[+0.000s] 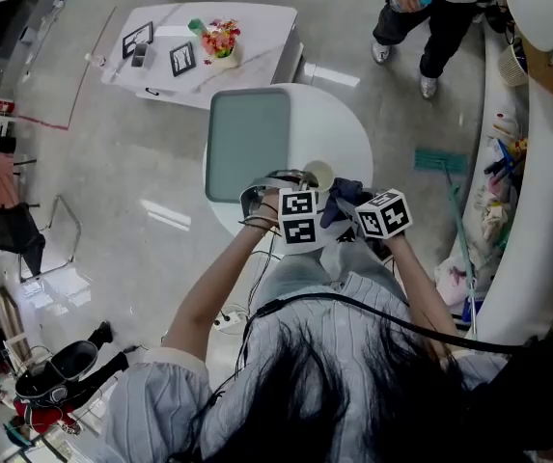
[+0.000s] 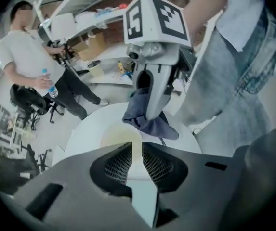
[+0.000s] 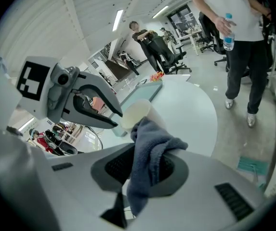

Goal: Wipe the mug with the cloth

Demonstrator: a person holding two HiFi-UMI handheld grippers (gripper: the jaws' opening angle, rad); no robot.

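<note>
Now | left gripper (image 2: 132, 148) clamps mug (image 2: 116, 137) | right gripper (image 3: 145, 165) clamps cloth (image 3: 152, 143) | cloth half-hides mug

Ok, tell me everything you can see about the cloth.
The cloth is a small dark blue-grey piece, soft and towel-like. It is bunched and folded, pinched between the fingers of the right gripper, with one end hanging below them and a rumpled fold sticking out ahead. It is held above the round white table, and that front fold seems to press against the cream mug.

Open-plan office, swivel chairs (image 3: 175, 57), white table (image 1: 247, 27), glossy floor (image 1: 141, 181)
</note>
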